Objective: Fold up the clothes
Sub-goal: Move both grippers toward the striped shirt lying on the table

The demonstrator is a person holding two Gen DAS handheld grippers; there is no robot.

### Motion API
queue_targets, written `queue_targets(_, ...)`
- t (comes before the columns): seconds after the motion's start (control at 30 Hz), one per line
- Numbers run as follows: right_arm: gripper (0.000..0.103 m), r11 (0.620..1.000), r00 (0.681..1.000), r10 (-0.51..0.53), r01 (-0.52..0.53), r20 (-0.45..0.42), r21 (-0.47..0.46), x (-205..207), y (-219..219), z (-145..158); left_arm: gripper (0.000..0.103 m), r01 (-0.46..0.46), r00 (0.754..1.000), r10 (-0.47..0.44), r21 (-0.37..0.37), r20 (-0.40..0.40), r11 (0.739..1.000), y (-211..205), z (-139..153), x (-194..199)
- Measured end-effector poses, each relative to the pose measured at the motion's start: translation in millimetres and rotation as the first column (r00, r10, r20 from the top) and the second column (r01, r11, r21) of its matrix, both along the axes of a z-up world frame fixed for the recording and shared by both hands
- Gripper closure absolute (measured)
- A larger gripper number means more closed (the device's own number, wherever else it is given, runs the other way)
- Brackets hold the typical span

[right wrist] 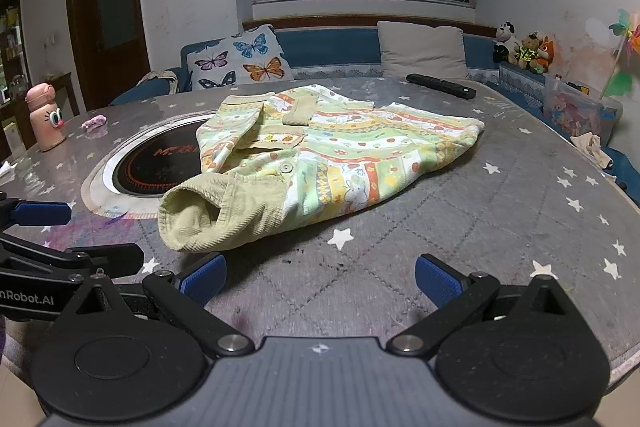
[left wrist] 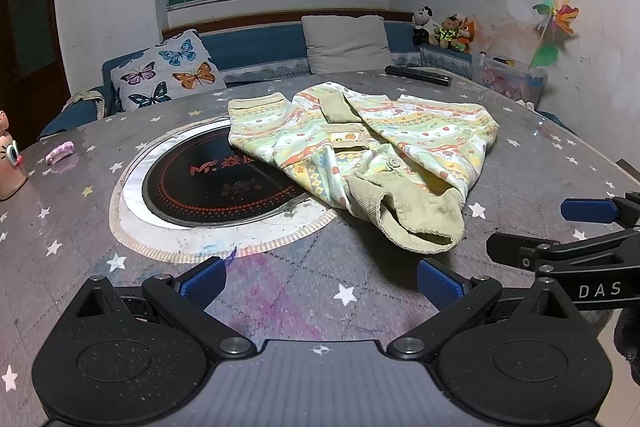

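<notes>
left gripper point(left wrist: 320, 281) — black | blue pads point(left wrist: 438, 285) | perhaps grey base

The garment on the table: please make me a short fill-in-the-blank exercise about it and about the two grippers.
1. The patterned garment lies partly over the round ____ cooktop.
2. Both the left gripper and the right gripper are ____, holding nothing.
3. The black remote control lies ____ the garment, toward the sofa.

Missing words: black; open; behind

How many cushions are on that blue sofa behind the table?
2: a butterfly-print cushion toward the sofa's left end, a plain beige cushion toward its right. The table may hide others.
</notes>
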State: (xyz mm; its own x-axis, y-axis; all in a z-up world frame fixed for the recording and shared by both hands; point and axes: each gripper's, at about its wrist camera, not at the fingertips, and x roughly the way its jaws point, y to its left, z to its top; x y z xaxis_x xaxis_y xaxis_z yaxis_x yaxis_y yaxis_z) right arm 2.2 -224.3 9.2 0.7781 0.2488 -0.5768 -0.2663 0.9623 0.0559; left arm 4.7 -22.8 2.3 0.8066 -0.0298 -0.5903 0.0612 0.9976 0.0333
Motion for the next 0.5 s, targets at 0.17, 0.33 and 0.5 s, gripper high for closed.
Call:
queue_targets(0.17, 0.001, 1.000, 1.000, -0.002, 0.002, 0.009, 0.000, 4, 0, 2, 0.000, -0.001, 1.000, 0.001, -0.002, -0.003, 1.000, 1, 1, 6)
queue_targets(0.33, 0.001, 1.000, 1.000, 0.004, -0.004, 0.013, -0.004, 10, 2, 5, 0.000, -0.005, 1.000, 0.005, -0.005, -0.010, 1.000, 3, 1, 12)
queue_targets(0.5, 0.004, 1.000, 1.000, 0.011, -0.011, 0.013, -0.004, 16, 3, 7, 0.000, -0.008, 1.000, 0.008, -0.008, -0.013, 1.000, 6, 2, 18)
